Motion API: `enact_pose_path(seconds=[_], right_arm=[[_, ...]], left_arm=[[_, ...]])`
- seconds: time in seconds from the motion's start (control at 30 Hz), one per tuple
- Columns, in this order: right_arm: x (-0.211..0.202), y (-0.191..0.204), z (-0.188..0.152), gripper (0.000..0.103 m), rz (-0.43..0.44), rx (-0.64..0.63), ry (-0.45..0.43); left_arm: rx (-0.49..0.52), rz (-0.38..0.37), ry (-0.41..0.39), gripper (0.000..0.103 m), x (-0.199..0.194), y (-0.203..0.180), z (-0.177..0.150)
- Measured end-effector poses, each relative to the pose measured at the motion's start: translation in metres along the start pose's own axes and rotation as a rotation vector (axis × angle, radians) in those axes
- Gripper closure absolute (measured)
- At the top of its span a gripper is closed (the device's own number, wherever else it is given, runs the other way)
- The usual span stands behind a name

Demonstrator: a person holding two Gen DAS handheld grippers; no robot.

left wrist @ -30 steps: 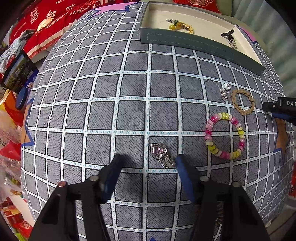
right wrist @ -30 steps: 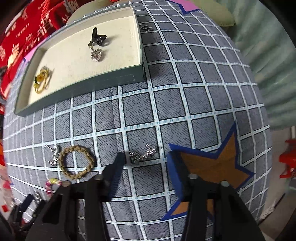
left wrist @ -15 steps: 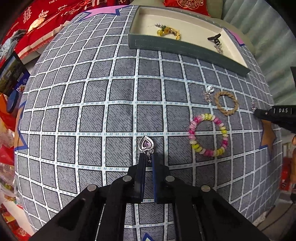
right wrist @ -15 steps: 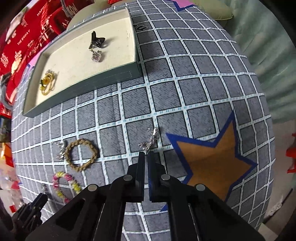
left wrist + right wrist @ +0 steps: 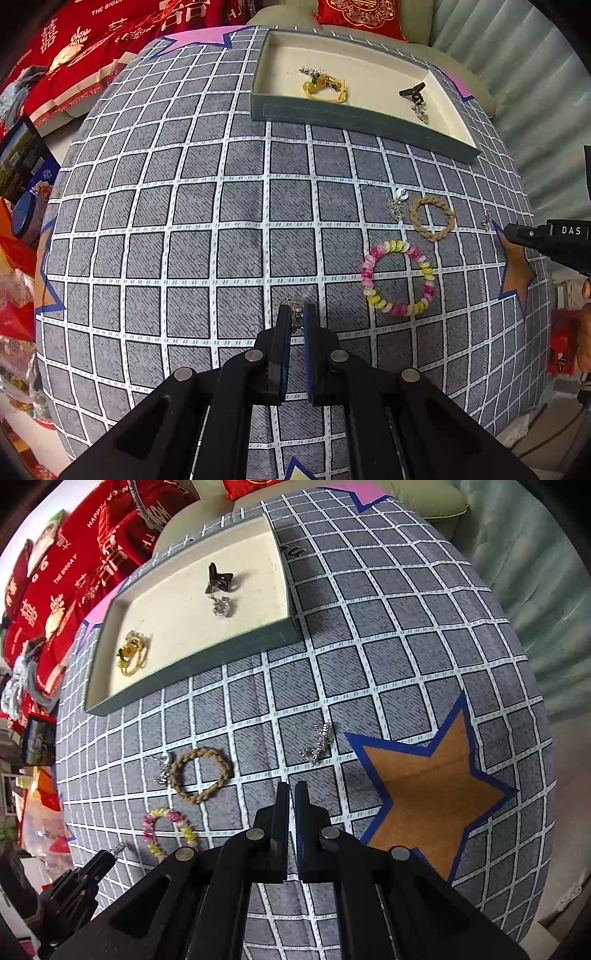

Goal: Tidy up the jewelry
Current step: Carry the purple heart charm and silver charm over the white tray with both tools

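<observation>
My left gripper (image 5: 296,312) is shut on a silver heart pendant (image 5: 295,305), lifted off the checked cloth; it also shows in the right wrist view (image 5: 120,847). My right gripper (image 5: 291,788) is shut and empty, just short of a silver sparkly piece (image 5: 317,744) lying on the cloth. The green tray (image 5: 354,118) at the back holds a yellow bead piece (image 5: 323,84), a dark clip (image 5: 413,92) and a silver charm (image 5: 421,112). A pink-yellow bead bracelet (image 5: 397,277), a braided tan ring (image 5: 431,218) and a silver chain charm (image 5: 397,201) lie on the cloth.
The table has a grey checked cloth (image 5: 184,221) with an orange star (image 5: 428,794) at the right. Red cushions (image 5: 92,44) lie behind at the left. Boxes and bags (image 5: 22,184) crowd the left edge.
My left gripper closed on the heart pendant and raised it. My right gripper closed by the silver sparkly piece, then drew back; the piece stays on the cloth.
</observation>
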State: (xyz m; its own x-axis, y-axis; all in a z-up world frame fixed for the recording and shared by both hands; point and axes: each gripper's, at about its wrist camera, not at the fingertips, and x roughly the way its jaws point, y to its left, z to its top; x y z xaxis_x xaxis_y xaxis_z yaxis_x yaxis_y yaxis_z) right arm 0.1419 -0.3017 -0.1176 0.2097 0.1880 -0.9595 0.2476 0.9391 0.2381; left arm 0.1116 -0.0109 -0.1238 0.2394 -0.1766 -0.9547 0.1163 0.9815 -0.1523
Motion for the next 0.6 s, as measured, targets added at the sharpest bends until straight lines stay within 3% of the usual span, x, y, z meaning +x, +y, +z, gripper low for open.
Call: enact_pose_path(seconds=[0.13,0.2,0.23,0.27,0.3,0.4,0.47,0.5,0.57,0.6], right_arm=[[-0.003,-0.008,0.002,0.100,0.010,0.011,-0.004],[0.006,-0.014,0.008,0.094,0.019,0.045,0.015],[0.010,-0.017,0.009,0.073,0.011,0.059,0.028],[0.017,-0.014,0.013,0.042,0.002,0.064,0.029],[0.019,-0.015,0.015,0.035,-0.010,0.068,0.016],[0.028,-0.014,0.022,0.040,-0.035,0.049,0.006],[0.039,-0.011,0.027,0.060,-0.060,0.042,0.025],[0.043,-0.009,0.029,0.061,-0.080,0.035,0.031],[0.045,-0.001,0.031,0.084,-0.123,-0.005,0.019],[0.046,0.003,0.031,0.085,-0.141,-0.023,0.021]], left_arm=[[0.001,0.002,-0.004,0.087,-0.005,0.000,0.003],[-0.004,0.004,-0.004,0.087,-0.007,0.002,0.004],[-0.005,0.005,-0.006,0.087,-0.008,0.002,0.002],[-0.005,0.005,-0.007,0.087,-0.011,0.003,0.001],[-0.003,0.006,-0.007,0.087,-0.012,0.004,0.002],[0.004,0.009,-0.009,0.087,-0.017,0.007,0.000],[0.006,0.011,-0.009,0.087,-0.018,0.007,-0.001],[0.006,0.013,-0.010,0.087,-0.018,0.006,-0.002],[0.004,0.011,-0.013,0.087,-0.020,0.005,-0.001],[0.006,0.010,-0.016,0.087,-0.022,0.005,0.000]])
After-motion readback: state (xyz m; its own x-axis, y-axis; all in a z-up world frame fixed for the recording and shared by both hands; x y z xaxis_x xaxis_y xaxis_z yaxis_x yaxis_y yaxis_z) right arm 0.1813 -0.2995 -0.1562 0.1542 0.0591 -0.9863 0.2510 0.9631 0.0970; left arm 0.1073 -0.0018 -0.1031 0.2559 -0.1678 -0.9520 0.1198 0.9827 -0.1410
